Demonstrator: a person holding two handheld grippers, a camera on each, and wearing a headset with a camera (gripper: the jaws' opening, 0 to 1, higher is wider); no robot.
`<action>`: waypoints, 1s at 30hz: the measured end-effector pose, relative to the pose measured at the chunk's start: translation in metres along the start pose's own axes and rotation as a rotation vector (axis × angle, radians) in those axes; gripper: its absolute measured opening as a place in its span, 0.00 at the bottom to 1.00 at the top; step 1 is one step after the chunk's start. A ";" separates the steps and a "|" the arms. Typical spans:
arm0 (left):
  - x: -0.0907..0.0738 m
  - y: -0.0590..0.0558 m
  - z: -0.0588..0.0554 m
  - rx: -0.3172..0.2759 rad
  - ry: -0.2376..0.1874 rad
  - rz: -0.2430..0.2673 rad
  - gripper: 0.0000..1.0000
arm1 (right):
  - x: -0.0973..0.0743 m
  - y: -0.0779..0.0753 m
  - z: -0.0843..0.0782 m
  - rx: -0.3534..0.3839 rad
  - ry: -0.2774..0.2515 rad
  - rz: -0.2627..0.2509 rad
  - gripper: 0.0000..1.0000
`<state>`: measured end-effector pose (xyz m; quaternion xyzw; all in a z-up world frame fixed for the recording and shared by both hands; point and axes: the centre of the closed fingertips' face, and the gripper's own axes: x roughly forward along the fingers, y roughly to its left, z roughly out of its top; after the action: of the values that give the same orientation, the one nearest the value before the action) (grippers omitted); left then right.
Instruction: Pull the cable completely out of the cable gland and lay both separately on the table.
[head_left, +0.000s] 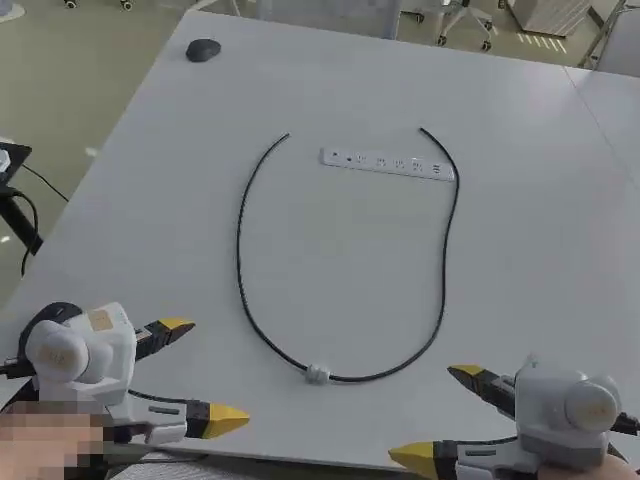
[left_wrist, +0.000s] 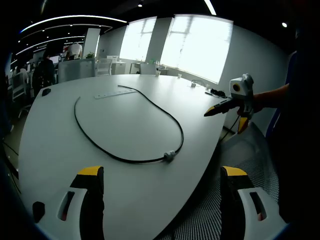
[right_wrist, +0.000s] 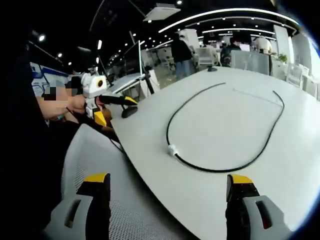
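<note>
1. The left hand-held gripper (head_left: 203, 370) is open. Its yellow-tipped jaws are spread wide with nothing between them. It hovers at the near edge of the worktop (head_left: 340, 260), left of the cable gland (head_left: 317, 375) and well apart from it. The bottom of the head view cuts off part of its body.
2. The right hand-held gripper (head_left: 438, 414) is also open and empty. It sits right of the cable gland at the same near edge, and its lower jaw runs into the bottom border of the head view.
3. The cable gland, a small pale piece, lies on the worktop between the two grippers, near the front edge. It is too small to make out its parts.
4. The black cable (head_left: 240, 240) comes out of both sides of the cable gland, so it is threaded through. From there it sweeps away in one wide open loop. Its two ends lie far beyond the gland, well apart from each other.
5. A white power strip (head_left: 388, 163) lies beyond the cable gland, between the two cable ends. The right run of cable passes the strip's right end, but I cannot tell whether they touch.
6. A dark mouse (head_left: 203, 49) sits farthest from the cable gland, near the far left edge.
7. Bare worktop lies on either side of the cable gland and fills the inside of the loop. In the left gripper view, a grey mesh surface (left_wrist: 205, 210) lies below the front edge. What it belongs to is hard to tell.
</note>
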<state>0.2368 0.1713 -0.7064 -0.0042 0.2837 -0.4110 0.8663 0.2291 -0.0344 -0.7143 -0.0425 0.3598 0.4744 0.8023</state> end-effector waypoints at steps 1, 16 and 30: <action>0.000 0.000 0.001 -0.004 -0.001 0.001 0.98 | 0.001 0.000 0.001 -0.003 0.005 0.004 0.98; 0.003 -0.004 -0.005 0.000 0.032 0.003 0.98 | 0.015 -0.002 0.009 -0.048 0.029 0.048 0.96; 0.006 -0.006 -0.005 0.001 0.034 0.007 0.98 | 0.029 -0.006 0.015 -0.102 0.080 0.064 0.87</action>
<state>0.2329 0.1638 -0.7123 0.0045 0.2983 -0.4080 0.8629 0.2502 -0.0101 -0.7223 -0.0906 0.3680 0.5155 0.7685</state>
